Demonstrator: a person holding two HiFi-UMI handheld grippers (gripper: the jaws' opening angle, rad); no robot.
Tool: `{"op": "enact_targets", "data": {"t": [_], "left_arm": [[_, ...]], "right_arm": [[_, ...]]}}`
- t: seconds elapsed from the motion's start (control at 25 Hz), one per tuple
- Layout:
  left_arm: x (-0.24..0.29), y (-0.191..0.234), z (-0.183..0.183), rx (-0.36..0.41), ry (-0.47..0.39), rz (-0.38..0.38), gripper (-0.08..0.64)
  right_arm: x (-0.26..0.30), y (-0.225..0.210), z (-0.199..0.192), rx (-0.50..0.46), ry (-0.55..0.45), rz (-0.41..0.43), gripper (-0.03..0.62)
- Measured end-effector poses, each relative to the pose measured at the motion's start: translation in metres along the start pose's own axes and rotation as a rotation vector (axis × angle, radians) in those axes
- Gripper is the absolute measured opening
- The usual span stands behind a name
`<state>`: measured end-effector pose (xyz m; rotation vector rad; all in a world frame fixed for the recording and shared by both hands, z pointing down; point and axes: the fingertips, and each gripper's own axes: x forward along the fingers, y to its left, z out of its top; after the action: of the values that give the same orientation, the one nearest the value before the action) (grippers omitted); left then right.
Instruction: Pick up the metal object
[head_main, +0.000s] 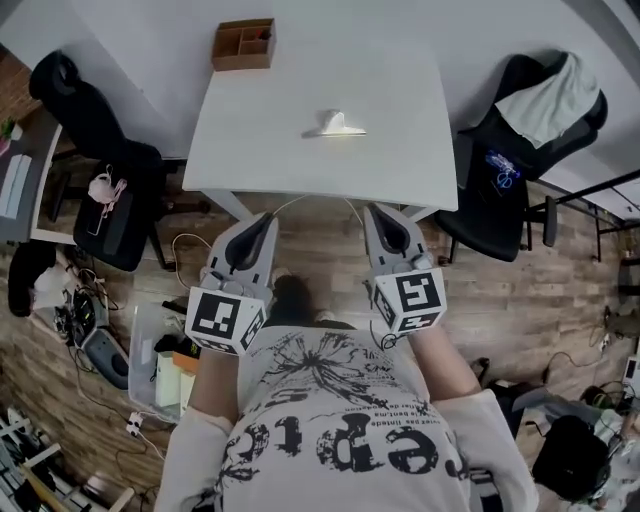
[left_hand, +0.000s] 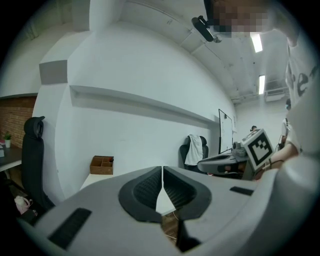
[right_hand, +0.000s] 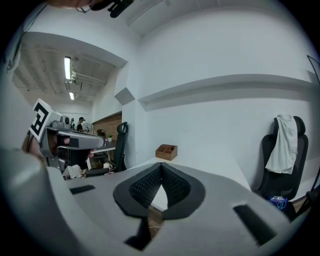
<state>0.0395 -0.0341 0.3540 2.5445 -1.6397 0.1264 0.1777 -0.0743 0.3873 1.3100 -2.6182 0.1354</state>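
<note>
A pale metal object (head_main: 335, 125) lies near the middle of the white table (head_main: 250, 150), seen only in the head view. My left gripper (head_main: 266, 218) and right gripper (head_main: 379, 213) are held side by side short of the table's near edge, both pointing toward it. Each is shut with nothing between its jaws, as the left gripper (left_hand: 162, 170) and right gripper (right_hand: 160, 167) show in their own views. The metal object is hidden behind the jaws in both gripper views.
A brown wooden organiser box (head_main: 244, 45) sits at the table's far left corner. Black office chairs stand left (head_main: 95, 150) and right (head_main: 530, 130) of the table, the right one draped with a cloth. Cables and a clear bin (head_main: 165, 370) lie on the wood floor at left.
</note>
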Motion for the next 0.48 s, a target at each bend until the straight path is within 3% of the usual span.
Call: {"op": "enact_targets", "data": {"t": [0.48], "left_arm": [[0.139, 0.103, 0.013, 0.004, 0.000, -0.066, 0.011]], "right_arm": [[0.141, -0.068, 0.000, 0.038, 0.069, -0.077, -0.011]]}}
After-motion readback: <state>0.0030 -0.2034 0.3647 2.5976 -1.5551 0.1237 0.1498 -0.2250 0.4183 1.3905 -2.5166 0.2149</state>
